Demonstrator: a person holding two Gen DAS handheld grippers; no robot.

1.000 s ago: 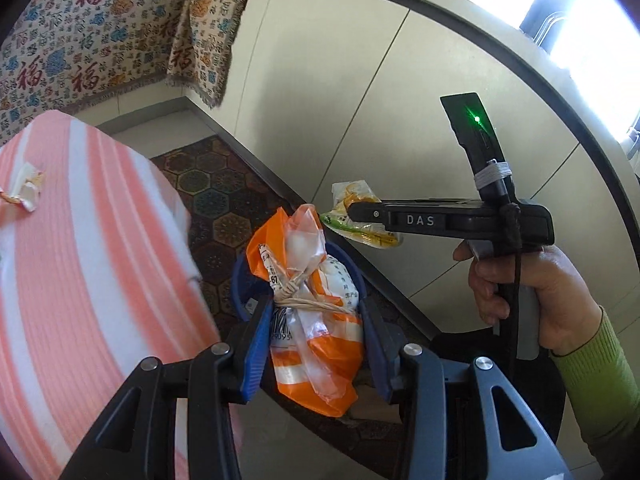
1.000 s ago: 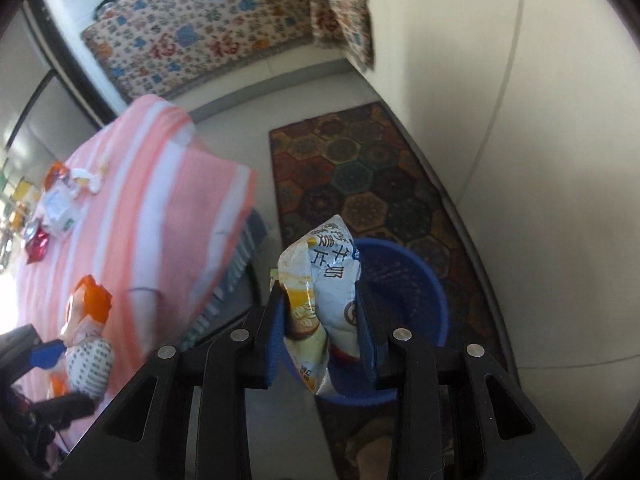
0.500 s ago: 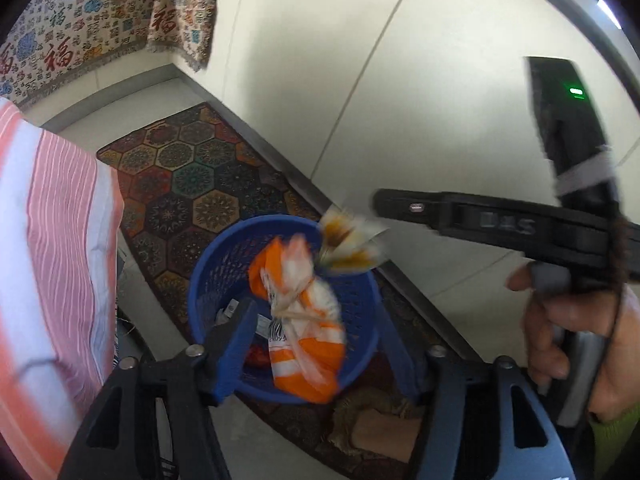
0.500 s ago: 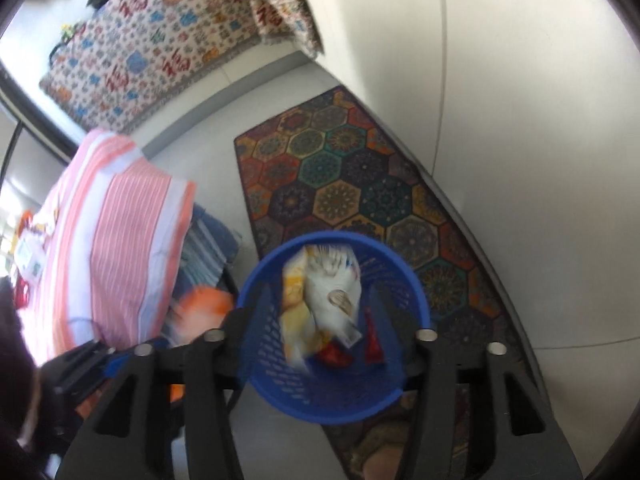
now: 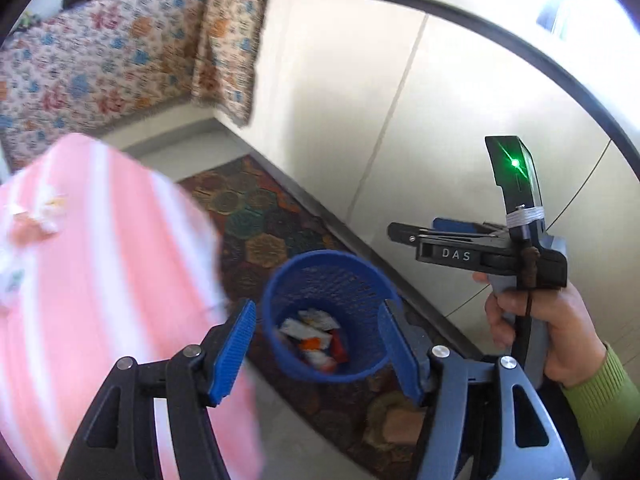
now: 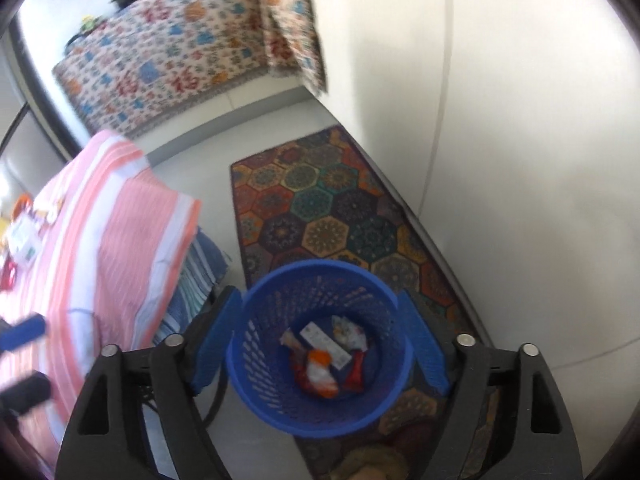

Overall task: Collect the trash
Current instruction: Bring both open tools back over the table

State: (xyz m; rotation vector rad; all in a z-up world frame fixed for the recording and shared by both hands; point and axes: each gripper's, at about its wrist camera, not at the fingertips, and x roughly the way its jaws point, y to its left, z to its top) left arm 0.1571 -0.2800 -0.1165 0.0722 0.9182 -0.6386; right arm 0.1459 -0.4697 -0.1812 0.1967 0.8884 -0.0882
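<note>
Both packets have dropped since a second ago: the orange-and-white crinkled snack wrapper [image 6: 318, 374] that sat between the left claw's blue pads, and the white-and-yellow packet that the right claw carried, now lie with other wrappers at the bottom of the round blue plastic mesh waste basket [image 6: 280, 344]. Left claw [image 5: 314, 354] has just been opening and hangs with its jaws well apart and nothing between them, the basket's mouth framed in the gap; right claw [image 6: 320, 350] has likewise just been opening, stands wider still, and is empty too. Each is tilted steeply down over the basket, which seems the reason for the pose: releasing from straight above lets light, floppy packets fall inside the rim instead of catching on it. In the left wrist view the person's hand [image 5: 536, 320] grips the right tool's handle, a green knit sleeve [image 5: 604, 396] at the wrist. The basket stands on a patterned hexagon rug [image 6: 320, 208] beside the white wall, close to the pink-and-white striped cloth-covered surface [image 6: 104, 232]. More small pieces of litter [image 6: 24, 236] appear to remain on that cloth at its far left, though blur makes their kind hard to tell. I judge this drop finished and the next call to be a return to the surface for the remaining scraps.
</note>
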